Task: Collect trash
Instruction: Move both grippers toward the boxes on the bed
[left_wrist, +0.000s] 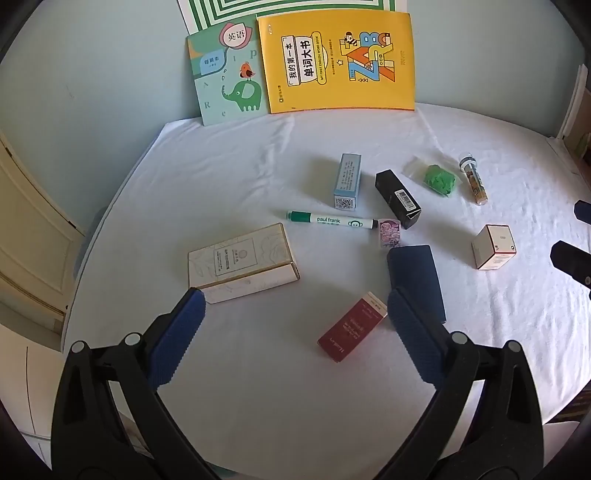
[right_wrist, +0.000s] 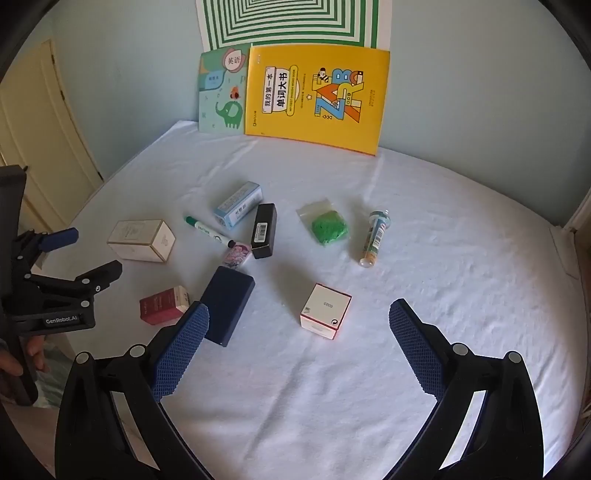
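Observation:
Small items lie scattered on a white-clothed table. A red box lies just ahead of my open, empty left gripper, beside a dark blue box. A cream box, green marker, light blue box, black box, pink packet, green bag and tube lie beyond. My right gripper is open and empty, with a white cube box between and just beyond its fingertips. The left gripper shows at the right wrist view's left edge.
Two children's books, a yellow one and a teal one, lean on the pale blue wall behind the table. A cream door stands at the left. The table's round edge runs close on the left and right sides.

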